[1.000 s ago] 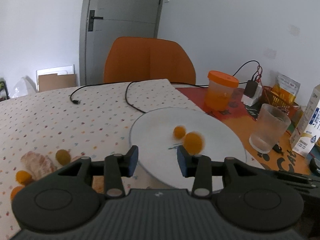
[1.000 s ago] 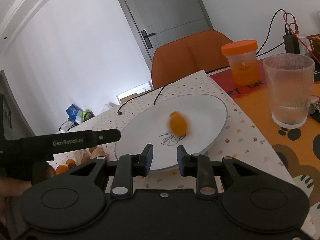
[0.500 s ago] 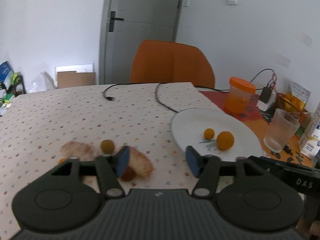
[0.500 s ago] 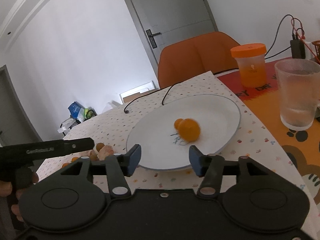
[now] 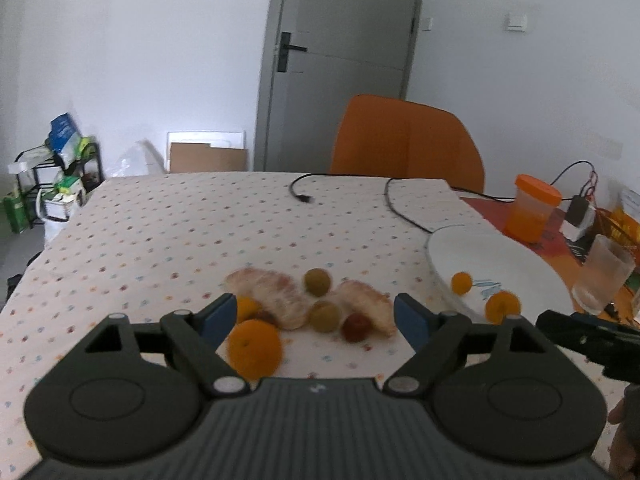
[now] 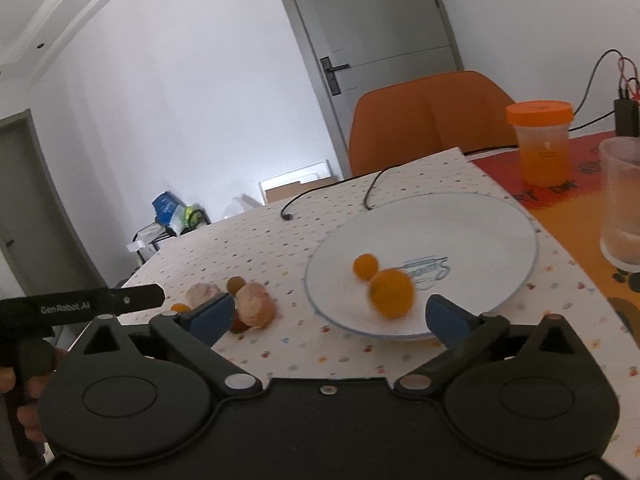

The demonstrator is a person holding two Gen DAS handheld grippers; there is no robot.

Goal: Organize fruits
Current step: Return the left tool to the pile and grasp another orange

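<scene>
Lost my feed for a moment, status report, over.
Left gripper open, right gripper open, both empty. Two oranges on plate; fruit pile waits on tablecloth. Nothing blocking.

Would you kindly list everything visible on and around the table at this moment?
plate: 1, white, right part of the table
fruits on plate: 2, orange, near its front edge
loose fruits: several, orange, green, red, on the dotted tablecloth
peeled pieces: 2, pale pink, among the loose fruits
jar: 1, orange lid, behind the plate
glass: 1, clear, right of the plate
cable: 1, black, far side of the cloth
chair: 1, orange, behind the table
left gripper: open
right gripper: open
</scene>
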